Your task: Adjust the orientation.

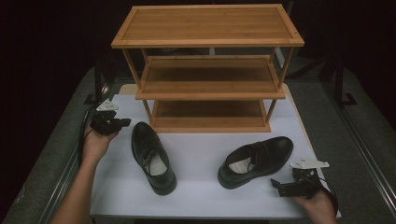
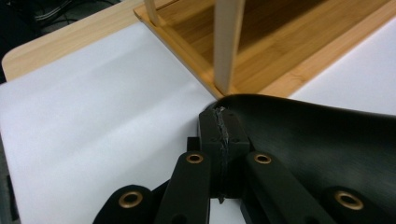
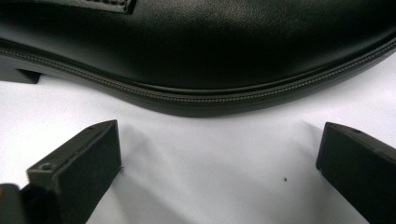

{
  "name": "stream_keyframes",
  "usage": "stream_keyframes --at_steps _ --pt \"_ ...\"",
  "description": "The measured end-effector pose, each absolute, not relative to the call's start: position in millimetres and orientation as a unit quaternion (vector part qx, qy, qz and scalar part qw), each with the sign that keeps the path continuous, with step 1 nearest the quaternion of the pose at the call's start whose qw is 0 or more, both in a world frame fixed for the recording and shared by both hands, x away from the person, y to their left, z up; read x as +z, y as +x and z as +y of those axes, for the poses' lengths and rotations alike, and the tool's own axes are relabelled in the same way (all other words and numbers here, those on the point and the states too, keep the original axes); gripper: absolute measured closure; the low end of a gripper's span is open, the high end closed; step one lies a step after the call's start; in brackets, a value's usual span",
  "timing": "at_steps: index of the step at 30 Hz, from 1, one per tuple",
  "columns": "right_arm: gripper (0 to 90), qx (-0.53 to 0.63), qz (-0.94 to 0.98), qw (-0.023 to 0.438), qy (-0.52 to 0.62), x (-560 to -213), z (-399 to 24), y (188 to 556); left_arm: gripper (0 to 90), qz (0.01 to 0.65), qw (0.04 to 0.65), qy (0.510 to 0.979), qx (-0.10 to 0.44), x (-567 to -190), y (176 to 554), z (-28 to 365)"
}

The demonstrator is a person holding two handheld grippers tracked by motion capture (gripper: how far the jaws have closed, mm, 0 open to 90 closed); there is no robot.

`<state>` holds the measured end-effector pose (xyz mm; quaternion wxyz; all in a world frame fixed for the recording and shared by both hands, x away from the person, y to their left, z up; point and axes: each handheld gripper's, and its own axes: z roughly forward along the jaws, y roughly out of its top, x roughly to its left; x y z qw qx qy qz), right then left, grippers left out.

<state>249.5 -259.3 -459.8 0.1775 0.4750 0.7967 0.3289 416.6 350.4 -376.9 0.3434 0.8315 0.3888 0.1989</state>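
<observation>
Your left gripper (image 1: 122, 122): jaws pressed together, empty, beside the left shoe (image 1: 152, 156). Your right gripper (image 1: 276, 185): jaws wide apart, facing the right shoe (image 1: 256, 160), not touching.

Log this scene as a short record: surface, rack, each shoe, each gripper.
surface: white sheet on a table
rack: three-tier wooden rack at the far side, shelves bare
left shoe: black shoe, toe pointing toward the rack
right shoe: black shoe, toe pointing away and to the right
left gripper: jaws shut with nothing between them, beside the left shoe's toe
right gripper: jaws open, facing the right shoe's side, not touching it
</observation>
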Motion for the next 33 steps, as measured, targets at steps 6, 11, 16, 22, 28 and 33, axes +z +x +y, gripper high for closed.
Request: stream_keyframes --at_steps 6,11,16,22,28,33 --pt "0.0 0.329 0.797 0.177 0.475 -459.8 -259.4 249.5 89.9 0.388 0.335 0.835 0.2 -386.8 435.8 349.4" --pt "0.0 0.329 0.797 0.177 0.475 -459.8 -259.4 249.5 90.0 0.397 0.333 0.834 0.192 -402.5 447.8 353.3" --pt "0.0 0.329 0.797 0.177 0.475 -459.8 -259.5 249.5 90.0 0.407 0.332 0.831 0.184 -412.5 453.1 355.6" --pt "0.0 0.329 0.797 0.177 0.475 -459.8 -259.5 249.5 90.0 0.407 0.329 0.836 0.168 -421.5 456.2 352.9" --pt "0.0 0.33 0.797 0.177 0.475 -459.8 -259.6 249.5 90.0 0.404 0.319 0.842 0.161 -423.1 454.9 348.6" --pt "0.0 0.329 0.797 0.177 0.475 -459.8 -259.6 249.5 90.0 0.403 0.314 0.845 0.16 -422.1 451.8 345.7"
